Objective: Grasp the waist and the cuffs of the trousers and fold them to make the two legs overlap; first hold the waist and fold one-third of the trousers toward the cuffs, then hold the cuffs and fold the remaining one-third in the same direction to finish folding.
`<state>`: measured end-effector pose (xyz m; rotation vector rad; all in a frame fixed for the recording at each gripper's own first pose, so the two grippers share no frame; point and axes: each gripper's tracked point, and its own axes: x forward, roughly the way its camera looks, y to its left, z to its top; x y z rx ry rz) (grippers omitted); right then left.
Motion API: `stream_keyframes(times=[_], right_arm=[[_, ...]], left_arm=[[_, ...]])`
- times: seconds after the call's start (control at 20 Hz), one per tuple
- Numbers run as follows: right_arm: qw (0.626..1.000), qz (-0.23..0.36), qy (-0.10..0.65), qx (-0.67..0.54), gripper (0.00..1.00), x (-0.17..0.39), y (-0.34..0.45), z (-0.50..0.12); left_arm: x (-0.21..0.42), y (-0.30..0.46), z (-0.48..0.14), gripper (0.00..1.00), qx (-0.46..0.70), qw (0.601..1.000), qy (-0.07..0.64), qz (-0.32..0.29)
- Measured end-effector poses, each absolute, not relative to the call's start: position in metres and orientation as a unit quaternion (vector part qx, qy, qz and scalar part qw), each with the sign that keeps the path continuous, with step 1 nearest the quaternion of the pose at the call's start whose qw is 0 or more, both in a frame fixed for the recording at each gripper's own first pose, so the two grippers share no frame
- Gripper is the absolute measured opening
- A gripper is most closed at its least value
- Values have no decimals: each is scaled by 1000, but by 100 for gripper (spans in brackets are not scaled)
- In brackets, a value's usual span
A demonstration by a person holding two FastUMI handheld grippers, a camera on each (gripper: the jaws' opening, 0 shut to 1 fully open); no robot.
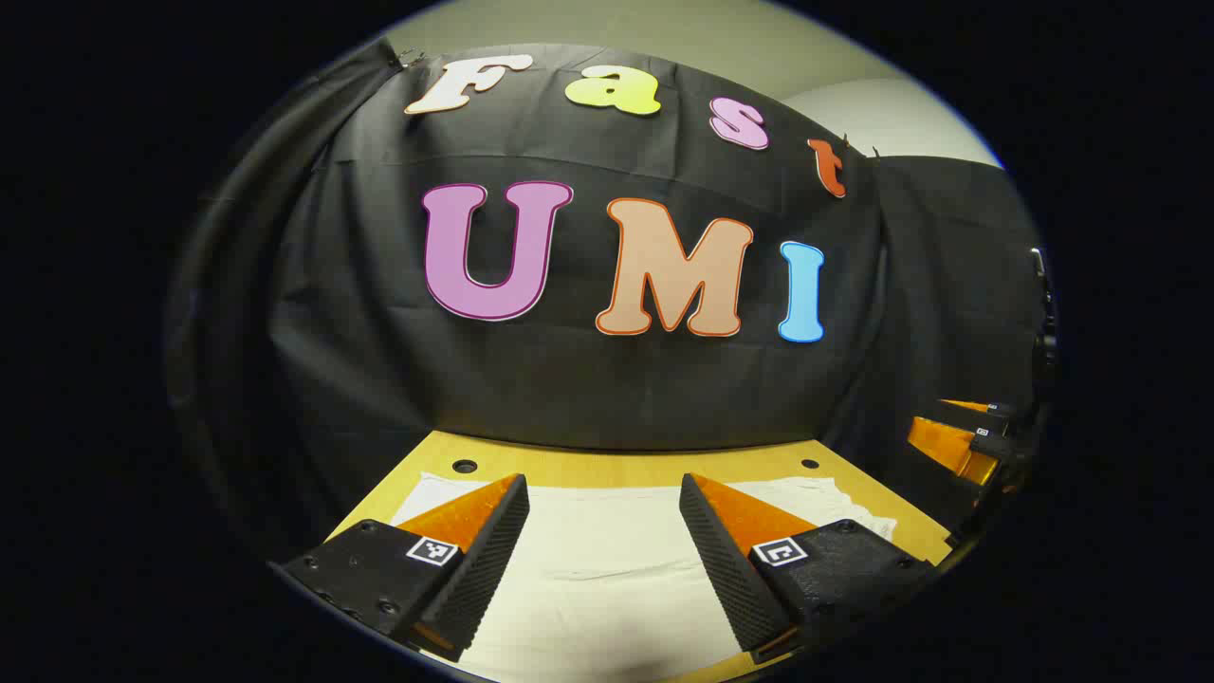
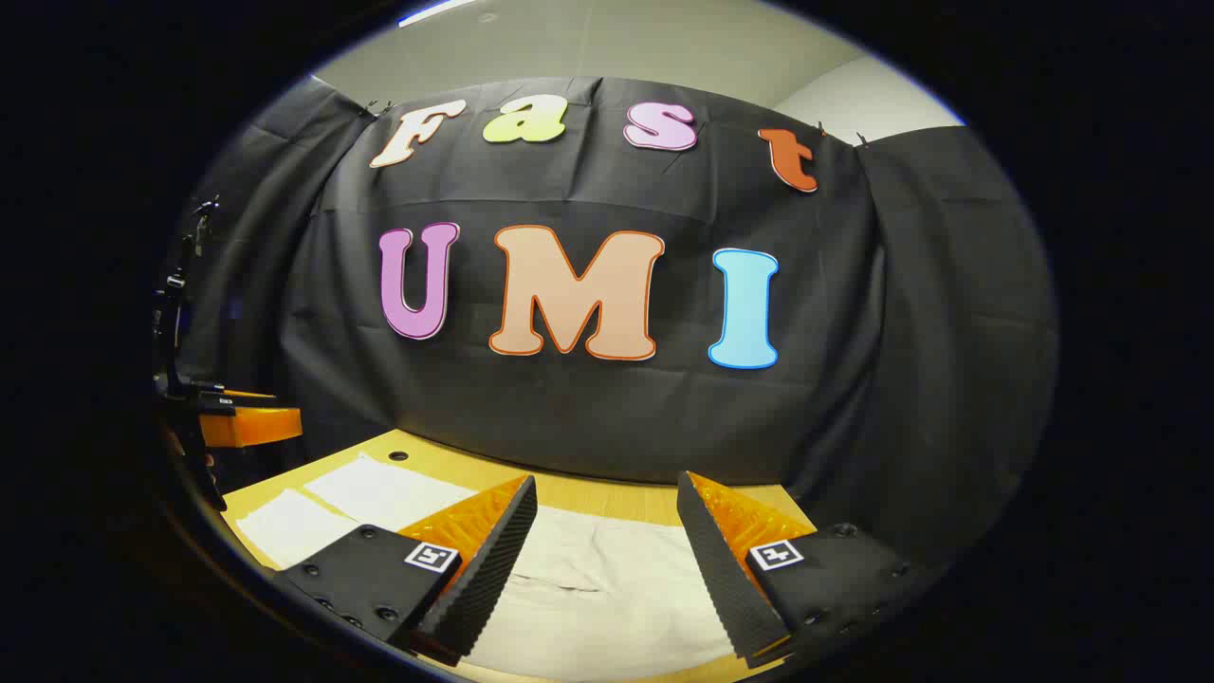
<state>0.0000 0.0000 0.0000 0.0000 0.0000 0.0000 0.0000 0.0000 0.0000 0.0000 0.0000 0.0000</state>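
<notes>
A wooden table runs up to the booth's black cloth wall, pale trousers spread flat across most of its top, bare wood showing along the far edge. The left gripper and right gripper hover above the fabric, jaws wide apart, holding nothing.

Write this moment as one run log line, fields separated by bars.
stage: before grasp | trousers: flat on table | left gripper: open, above cloth | right gripper: open, above cloth

trousers flat on table, open space above, wall cloth behind
</notes>
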Motion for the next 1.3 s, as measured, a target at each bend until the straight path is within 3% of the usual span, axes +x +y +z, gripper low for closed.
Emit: stream_keyframes(times=[1.0,1.3], right_arm=[[1000,2,20,2,95,-12,5,-17],[1000,3,27,6,95,-15,7,-24]], left_arm=[[-14,9,-28,96,-21,999,28,6],[-16,15,-63,96,42,994,86,-55]])
